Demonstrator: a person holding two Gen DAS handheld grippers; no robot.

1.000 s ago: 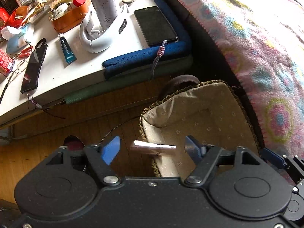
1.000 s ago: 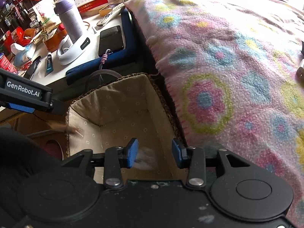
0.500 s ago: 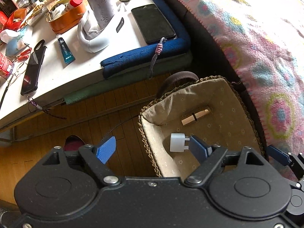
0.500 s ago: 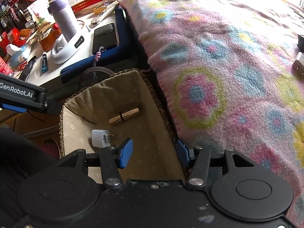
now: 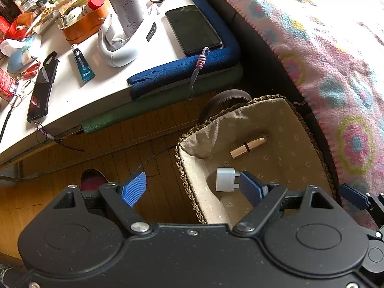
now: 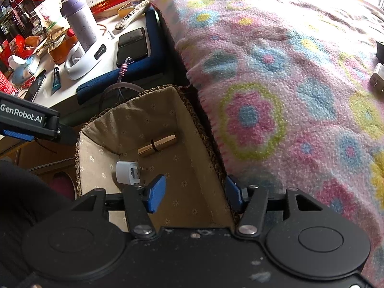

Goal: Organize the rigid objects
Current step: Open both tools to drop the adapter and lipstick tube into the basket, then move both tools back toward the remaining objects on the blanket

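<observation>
A woven basket (image 5: 183, 168) (image 6: 206, 136) with a beige lining stands on the floor between a table and a bed. On its bottom lie a tan tube with a dark band (image 5: 248, 147) (image 6: 157, 144) and a white plug adapter (image 5: 225, 179) (image 6: 127, 172). My left gripper (image 5: 193, 188) hangs open over the basket's left rim, nothing between its fingers. My right gripper (image 6: 195, 196) is above the basket's inside, its jaws opening and empty. Another white charger (image 6: 377, 78) lies on the blanket at the far right.
The white table (image 5: 72, 96) to the left carries a black phone (image 5: 193, 28), a purple bottle (image 6: 81, 24) in a white stand, a blue tube (image 5: 82, 63), a remote and an orange tub. A flowered blanket (image 6: 276, 72) covers the bed on the right. Wood floor (image 5: 72, 168) lies beside the basket.
A second ago the tube was blurred between the left jaws and a white blur sat between the right jaws. Both things now lie in the basket, and both grippers have opened wider.
</observation>
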